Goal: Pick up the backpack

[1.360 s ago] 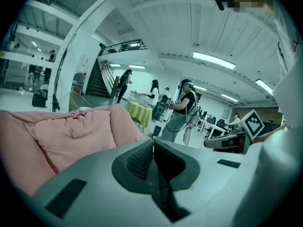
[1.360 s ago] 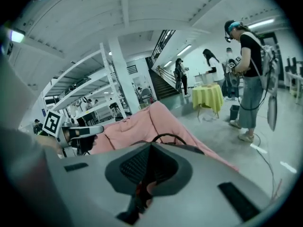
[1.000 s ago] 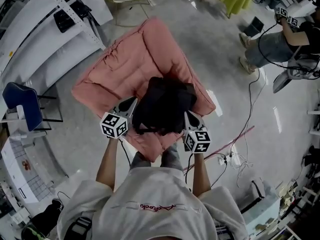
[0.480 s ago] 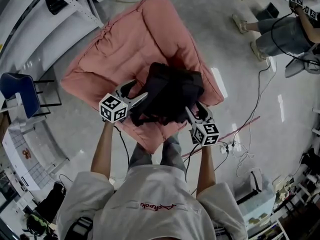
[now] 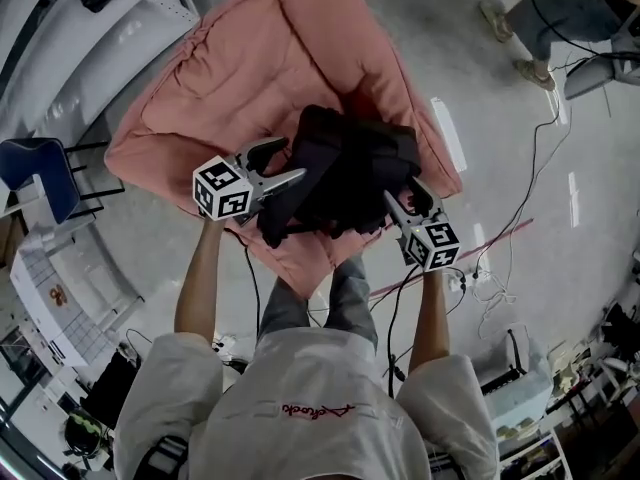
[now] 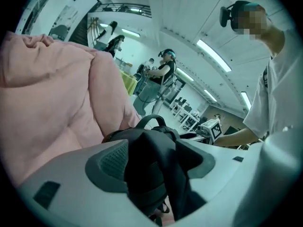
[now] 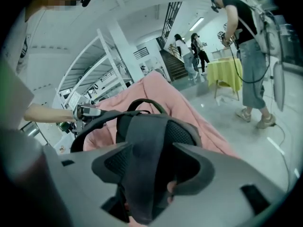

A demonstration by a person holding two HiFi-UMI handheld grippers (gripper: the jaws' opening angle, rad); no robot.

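A black backpack (image 5: 345,173) lies on the front part of a big pink cushion seat (image 5: 250,58). My left gripper (image 5: 283,161) is at the pack's left side and my right gripper (image 5: 405,196) at its right side. Both sets of jaws are opening. In the left gripper view a black strap (image 6: 156,174) hangs loosely between the spread jaws of the left gripper (image 6: 151,162). In the right gripper view a padded shoulder strap (image 7: 142,145) drapes through the wide gap of the right gripper (image 7: 151,167), and the pads do not press on it.
A blue chair (image 5: 40,173) stands left of the cushion, with white racks (image 5: 60,48) behind it. Cables and a power strip (image 5: 465,283) lie on the floor at right. Another person (image 7: 246,46) stands near a yellow table (image 7: 225,72).
Both grippers have sunk toward the cushion with the backpack. Their jaws, shut on the straps before, now stand spread, and the pack rests on the seat.
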